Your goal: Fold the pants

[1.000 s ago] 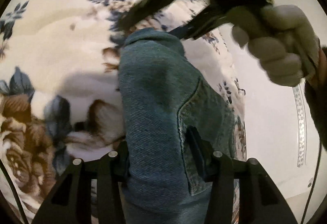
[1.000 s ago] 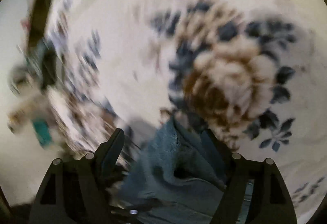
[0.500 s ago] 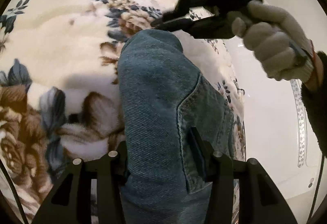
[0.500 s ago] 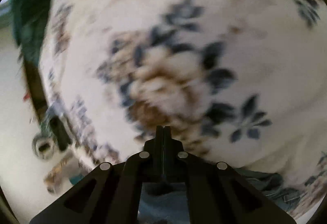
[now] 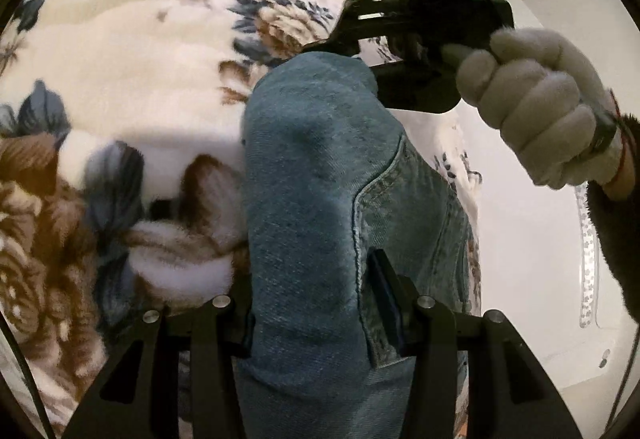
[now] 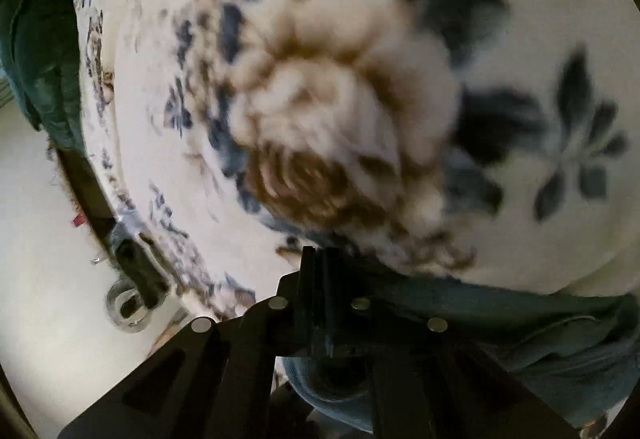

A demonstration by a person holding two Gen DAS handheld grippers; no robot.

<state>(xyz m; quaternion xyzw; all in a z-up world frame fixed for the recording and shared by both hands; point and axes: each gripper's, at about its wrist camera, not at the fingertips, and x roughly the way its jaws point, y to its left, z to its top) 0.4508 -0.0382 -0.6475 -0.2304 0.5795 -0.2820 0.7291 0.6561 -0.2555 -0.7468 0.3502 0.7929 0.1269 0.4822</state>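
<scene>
Your pants (image 5: 320, 175) are blue denim cloth, a bit rough, with a raised stitched seam and small creases. Under them you have a blanket (image 5: 132, 51) that looks thick, soft and fuzzy, cream with brown and blue flowers. Your left gripper (image 5: 312, 279) and right gripper (image 5: 316, 47) look like hard black plastic, mostly dull, with small shiny metal screw heads. Your glove (image 5: 536, 103) is pale knitted cloth, soft and bumpy. The sleeve (image 5: 616, 239) looks dark and fluffy.
</scene>
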